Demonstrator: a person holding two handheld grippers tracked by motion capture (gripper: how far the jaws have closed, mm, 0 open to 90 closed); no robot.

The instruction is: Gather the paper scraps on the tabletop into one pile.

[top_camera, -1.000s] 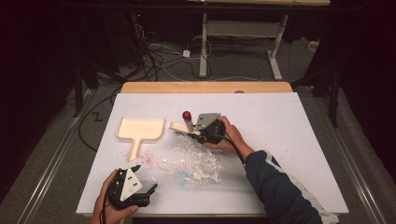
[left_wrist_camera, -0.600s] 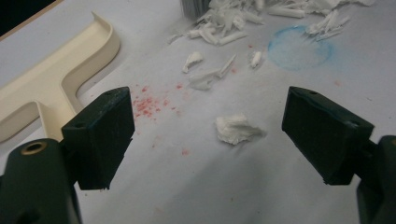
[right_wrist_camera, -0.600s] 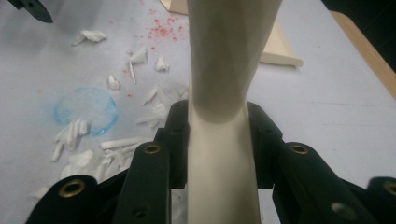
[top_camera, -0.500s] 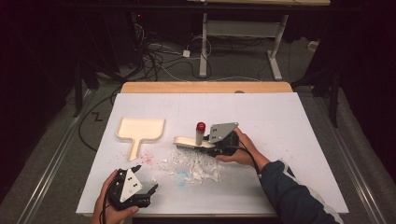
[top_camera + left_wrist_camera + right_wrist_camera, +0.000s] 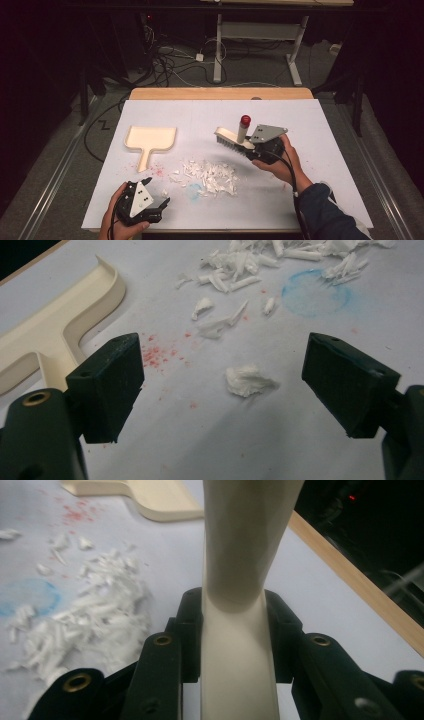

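The right gripper [image 5: 250, 147] clamps a cream hand brush [image 5: 233, 138] just right of the white paper scraps [image 5: 207, 176]. Sweep low and leftward toward the cream dustpan [image 5: 150, 140] beyond the scraps. The left gripper [image 5: 161, 206], jaws spread and empty, should steady it.

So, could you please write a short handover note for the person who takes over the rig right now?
Right gripper: shut on the brush, held above the table right of the scraps.
Left gripper: open, holding nothing, near the front edge of the table.
Dustpan: flat on the table, left of the pile, untouched.
Paper scraps: loose pile mid-table, a few strays toward the dustpan.
Done: brush picked up.
Left: probably take the dustpan with the left gripper, then sweep the scraps into it.
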